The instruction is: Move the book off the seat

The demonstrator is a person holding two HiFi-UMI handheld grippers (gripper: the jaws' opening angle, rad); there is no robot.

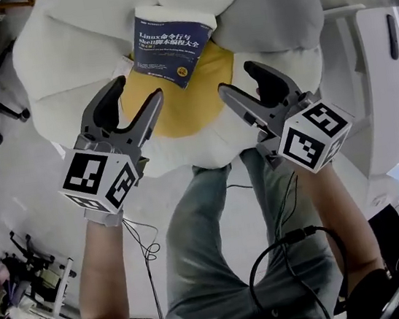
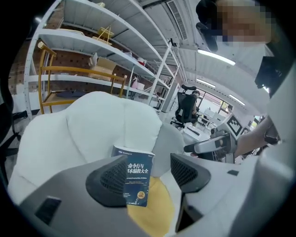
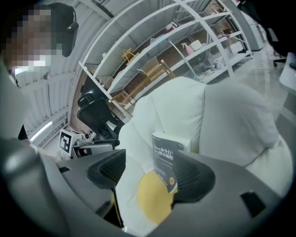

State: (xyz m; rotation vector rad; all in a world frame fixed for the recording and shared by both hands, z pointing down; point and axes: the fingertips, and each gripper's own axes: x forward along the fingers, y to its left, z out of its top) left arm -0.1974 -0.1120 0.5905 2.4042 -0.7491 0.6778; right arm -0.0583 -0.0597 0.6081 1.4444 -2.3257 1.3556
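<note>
Task not begun: book (image 1: pixel 171 45) still on seat (image 1: pixel 179 117), far side. Left gripper (image 1: pixel 136 90) and right gripper (image 1: pixel 240 78) jaws apart, empty.

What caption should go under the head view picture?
Jaws apart, the left gripper and right gripper hover before a blue book on a white flower-shaped seat.

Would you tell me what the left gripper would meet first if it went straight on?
Probably the book, propped on the yellow seat cushion: it shows between the left gripper's open jaws. Depth is unclear; the cushion might come first.
</note>
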